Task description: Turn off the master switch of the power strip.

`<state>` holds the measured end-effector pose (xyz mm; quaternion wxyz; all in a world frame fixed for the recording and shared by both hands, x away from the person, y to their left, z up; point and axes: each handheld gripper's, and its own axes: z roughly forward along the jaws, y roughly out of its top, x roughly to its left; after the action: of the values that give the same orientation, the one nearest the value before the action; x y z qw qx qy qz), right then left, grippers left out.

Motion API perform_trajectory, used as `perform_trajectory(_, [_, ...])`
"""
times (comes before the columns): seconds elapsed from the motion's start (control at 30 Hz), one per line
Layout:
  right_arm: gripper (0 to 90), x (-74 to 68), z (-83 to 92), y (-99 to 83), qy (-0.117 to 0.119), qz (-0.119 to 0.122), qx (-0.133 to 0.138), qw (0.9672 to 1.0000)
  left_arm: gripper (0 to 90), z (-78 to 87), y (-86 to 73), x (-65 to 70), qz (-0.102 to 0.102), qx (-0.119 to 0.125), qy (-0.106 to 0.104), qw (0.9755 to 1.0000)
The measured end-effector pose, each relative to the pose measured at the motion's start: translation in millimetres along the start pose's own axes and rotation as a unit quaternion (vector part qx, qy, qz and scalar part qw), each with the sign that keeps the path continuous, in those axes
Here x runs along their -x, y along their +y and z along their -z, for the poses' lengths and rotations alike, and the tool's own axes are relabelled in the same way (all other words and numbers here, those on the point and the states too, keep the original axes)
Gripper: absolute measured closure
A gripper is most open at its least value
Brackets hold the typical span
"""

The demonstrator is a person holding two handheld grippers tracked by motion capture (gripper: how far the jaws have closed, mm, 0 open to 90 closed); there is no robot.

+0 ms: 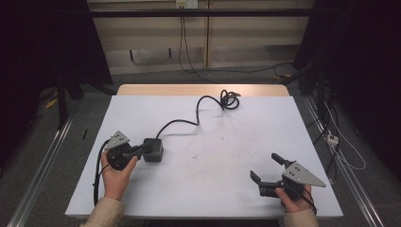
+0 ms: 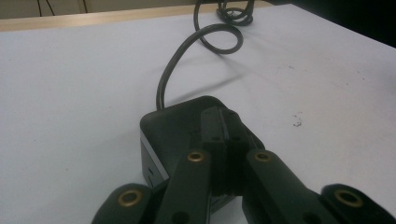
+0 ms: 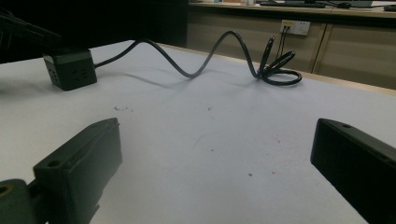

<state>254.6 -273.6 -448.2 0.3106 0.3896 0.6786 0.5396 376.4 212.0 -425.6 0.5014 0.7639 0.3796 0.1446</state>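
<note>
A black cube power socket (image 1: 153, 150) sits on the white table (image 1: 213, 189) at the left of the middle. Its black cable (image 1: 198, 111) snakes toward the far edge and ends in a loose coil (image 1: 229, 99). My left gripper (image 1: 143, 149) is shut, its jaws pressed together with nothing between them, and its tips lie over the top of the cube (image 2: 173, 126). My right gripper (image 1: 265, 165) is open near the front right of the table, well apart from the cube (image 3: 71, 69), with bare table between its fingers (image 3: 79, 158).
The table's wooden far edge (image 1: 203, 90) lies just past the coil. Dark curtains flank both sides. Cables and a white power strip (image 1: 332, 139) lie on the floor at the right. A wall outlet (image 3: 294, 27) sits behind the table.
</note>
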Motion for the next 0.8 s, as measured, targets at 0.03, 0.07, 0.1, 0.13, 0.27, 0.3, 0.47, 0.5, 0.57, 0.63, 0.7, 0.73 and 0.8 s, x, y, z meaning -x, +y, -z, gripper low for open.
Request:
perform_trajectory(0.03, [1.9,0.0,0.0,0.0,0.000,0.000,0.000,1.0000,90.0,0.0,0.0,-0.2,-0.001,-0.001,0.000,1.0000])
perform_trajectory(0.07, [1.9,0.0,0.0,0.0,0.000,0.000,0.000,1.0000,90.0,-0.1,0.0,-0.4,-0.002,-0.003,0.000,1.0000])
perform_trajectory(0.1, [1.9,0.0,0.0,-0.1,0.000,0.000,0.000,1.0000,90.0,-0.1,0.0,-0.5,-0.003,-0.003,0.001,1.0000])
perform_trajectory(0.13, [1.9,0.0,-0.1,-0.1,0.001,0.000,0.000,1.0000,90.0,-0.3,0.0,-0.6,-0.004,-0.003,0.001,1.0000])
perform_trajectory(0.27, [1.9,-0.2,-0.1,-0.1,0.001,0.000,-0.001,1.0000,90.0,-0.6,-0.2,-0.4,-0.001,-0.006,0.002,1.0000])
perform_trajectory(0.3, [1.9,-0.2,-0.1,-0.1,0.001,0.000,-0.001,1.0000,90.0,-0.7,-0.1,-0.4,-0.002,-0.006,0.002,1.0000])
perform_trajectory(0.47, [1.9,-0.2,-0.1,0.0,0.000,0.000,-0.001,1.0000,90.0,-1.7,-0.3,0.5,0.000,-0.004,-0.001,1.0000])
perform_trajectory(0.5, [1.9,-0.2,-0.1,0.0,0.001,0.000,-0.001,1.0000,90.0,-1.7,-0.2,0.6,0.000,-0.004,0.000,1.0000])
perform_trajectory(0.57, [1.9,-0.3,-0.1,0.1,0.001,0.001,-0.001,1.0000,90.0,-1.4,-0.2,0.0,-0.003,-0.006,0.000,1.0000])
perform_trajectory(0.63, [1.9,-0.3,-0.1,0.1,0.001,0.001,-0.001,1.0000,90.0,-1.4,-0.3,0.1,-0.001,-0.006,0.000,1.0000])
perform_trajectory(0.7, [1.9,-0.2,-0.1,0.0,0.001,0.001,-0.001,1.0000,90.0,-1.6,-0.3,0.2,-0.001,-0.006,0.000,1.0000])
perform_trajectory(0.73, [1.9,-0.2,-0.1,0.0,0.001,0.001,-0.001,1.0000,90.0,-1.7,-0.3,0.3,0.000,-0.006,0.000,1.0000])
perform_trajectory(0.8, [1.9,-0.2,-0.1,0.1,0.001,0.001,0.000,1.0000,90.0,-1.7,-0.3,0.2,-0.001,-0.006,0.000,1.0000])
